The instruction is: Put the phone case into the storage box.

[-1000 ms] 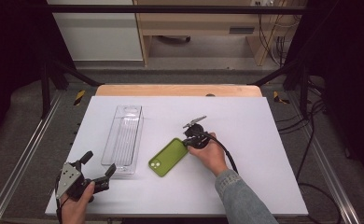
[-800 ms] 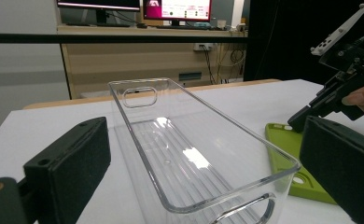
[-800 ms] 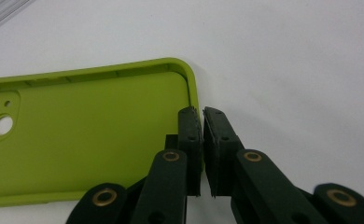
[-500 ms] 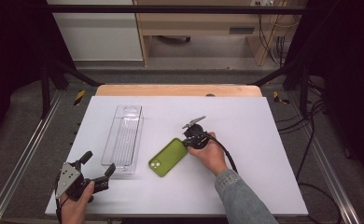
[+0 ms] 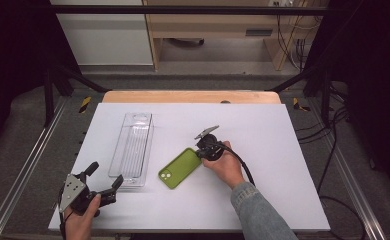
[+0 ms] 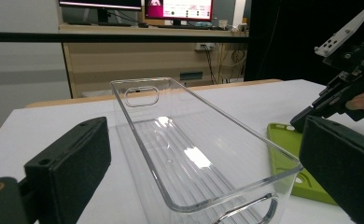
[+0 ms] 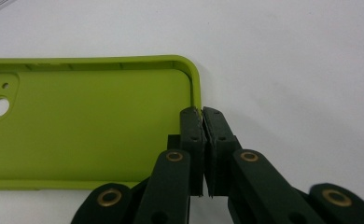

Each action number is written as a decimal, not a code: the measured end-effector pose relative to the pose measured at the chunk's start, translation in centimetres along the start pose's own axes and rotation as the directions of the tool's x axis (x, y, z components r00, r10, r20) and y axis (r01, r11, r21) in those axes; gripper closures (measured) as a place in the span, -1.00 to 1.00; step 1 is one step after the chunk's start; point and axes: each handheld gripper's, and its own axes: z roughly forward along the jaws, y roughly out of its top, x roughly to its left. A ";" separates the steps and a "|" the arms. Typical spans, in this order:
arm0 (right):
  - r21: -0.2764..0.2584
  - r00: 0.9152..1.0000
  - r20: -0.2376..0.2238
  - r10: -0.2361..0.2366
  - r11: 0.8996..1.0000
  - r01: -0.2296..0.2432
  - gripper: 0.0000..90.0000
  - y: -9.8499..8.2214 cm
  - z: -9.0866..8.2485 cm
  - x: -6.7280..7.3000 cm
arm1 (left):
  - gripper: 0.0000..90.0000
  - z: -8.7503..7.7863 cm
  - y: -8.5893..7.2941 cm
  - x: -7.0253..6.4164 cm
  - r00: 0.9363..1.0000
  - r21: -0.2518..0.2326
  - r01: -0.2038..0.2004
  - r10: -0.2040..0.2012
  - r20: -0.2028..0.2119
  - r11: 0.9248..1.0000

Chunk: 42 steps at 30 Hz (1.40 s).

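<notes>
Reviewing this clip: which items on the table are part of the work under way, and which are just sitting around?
In the job:
- green phone case, its end wall pinched by the shut right gripper
- clear plastic bin, empty, beside the case, with the open left gripper at its near end; probably the destination

Lying about:
- cables on the floor to the right
</notes>
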 end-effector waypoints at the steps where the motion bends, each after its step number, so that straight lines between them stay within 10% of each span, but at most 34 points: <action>1: 0.000 1.000 0.000 -0.006 1.000 0.006 0.96 0.0 0.0 0.0 | -0.96 0.0 0.0 0.0 1.000 -0.001 -0.001 0.001 0.000 1.000; 20: -0.138 0.999 0.035 0.002 0.990 0.003 0.96 -0.3 -4.8 -0.8 | -0.95 -0.7 0.0 0.0 0.999 -0.009 0.013 -0.013 -0.044 1.000; 31: -0.224 0.997 0.020 0.079 0.972 -0.073 0.96 -1.2 -7.5 -2.0 | -0.96 -0.5 0.1 -1.7 0.997 0.045 -0.060 0.061 -0.038 0.997; 42: -0.293 0.989 0.057 0.137 0.949 -0.114 0.96 -3.2 -10.2 -3.4 | -0.96 -0.6 0.1 -2.4 0.999 0.045 -0.042 0.043 -0.029 0.998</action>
